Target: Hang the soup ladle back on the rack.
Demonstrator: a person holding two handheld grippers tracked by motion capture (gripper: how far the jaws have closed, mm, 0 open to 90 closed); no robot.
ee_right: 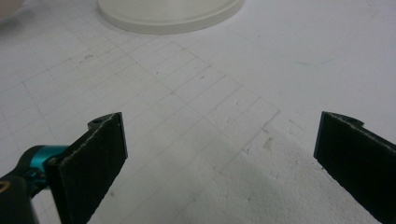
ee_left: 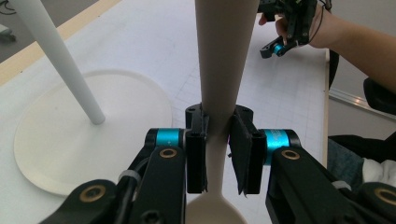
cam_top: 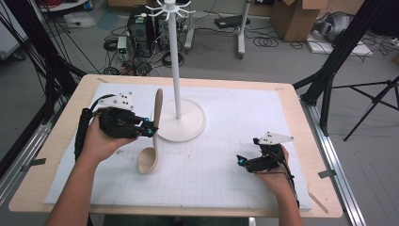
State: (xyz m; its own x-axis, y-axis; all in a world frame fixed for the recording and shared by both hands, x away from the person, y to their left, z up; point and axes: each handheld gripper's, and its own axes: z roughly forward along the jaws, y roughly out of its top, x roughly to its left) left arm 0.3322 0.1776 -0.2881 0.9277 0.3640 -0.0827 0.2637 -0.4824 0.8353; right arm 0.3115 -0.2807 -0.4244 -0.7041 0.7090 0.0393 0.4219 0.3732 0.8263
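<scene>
Left gripper (cam_top: 151, 130) clamps beige plastic spoon (cam_top: 153, 136) mid-handle, frame centre-left. Right gripper (cam_top: 240, 161) idle, jaws wide, empty. Next, likely: lift to white hook stand (cam_top: 177, 70).

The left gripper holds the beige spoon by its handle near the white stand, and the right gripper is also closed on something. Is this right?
Not quite. The left gripper does hold the beige spoon near the white stand, but the right gripper has its jaws wide open with nothing between them, as the right gripper view shows.

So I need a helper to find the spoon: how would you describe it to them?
Look at the white mat on the table, then at the white stand with its round base. Just left of that base, the left gripper is shut on a long beige spoon, handle up, bowl down: the only beige utensil there.
</scene>
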